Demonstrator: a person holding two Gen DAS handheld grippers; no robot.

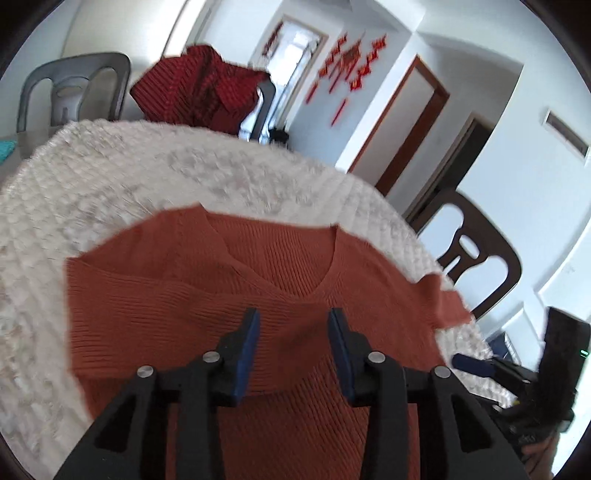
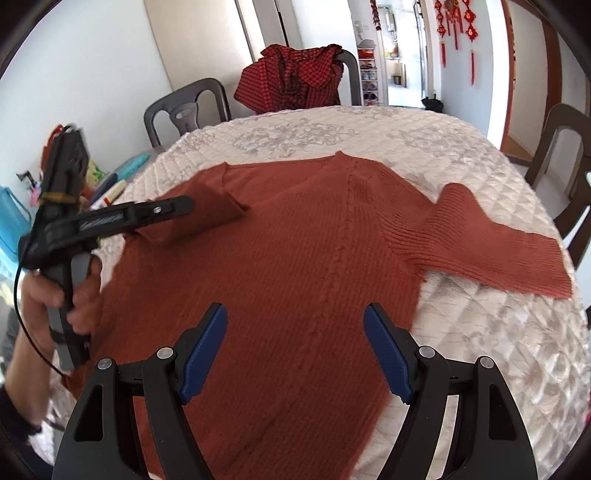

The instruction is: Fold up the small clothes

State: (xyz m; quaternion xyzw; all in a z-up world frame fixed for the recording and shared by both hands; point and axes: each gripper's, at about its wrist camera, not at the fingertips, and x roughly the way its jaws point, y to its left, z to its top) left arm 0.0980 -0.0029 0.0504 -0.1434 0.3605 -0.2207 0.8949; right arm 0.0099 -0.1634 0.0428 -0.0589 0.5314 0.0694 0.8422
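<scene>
Your left tool (image 1: 293, 314) hovered over the rust-orange ribbed knit sweater (image 2: 295, 258) with its blue-padded jaws partly parted and nothing pinched between them. From the right wrist view, your left hand (image 2: 62, 295) gripped that tool's handle at the sweater's left edge, its black fingers reaching just above the folded-in left sleeve (image 2: 207, 206); whether they touched the cloth could not be told. Your right tool (image 2: 295, 314) hung above the sweater's lower body with its jaws spread wide and empty.

You had the sweater lying flat on the round bench covered by a white quilted cloth (image 2: 498, 332), neckline toward the far side. Its left sleeve lay folded over onto the chest, while the right sleeve (image 2: 498, 247) stretched out sideways across the quilt toward the bench's edge.

Beyond the bench, a red checked garment (image 2: 291, 77) was draped over the back of a grey plastic chair (image 2: 351, 74). A second grey chair (image 2: 184, 110) stood to its left, and a dark brown chair (image 2: 565, 147) stood at the right side. Red hanging ornaments (image 2: 456, 26) decorated the far wall.
</scene>
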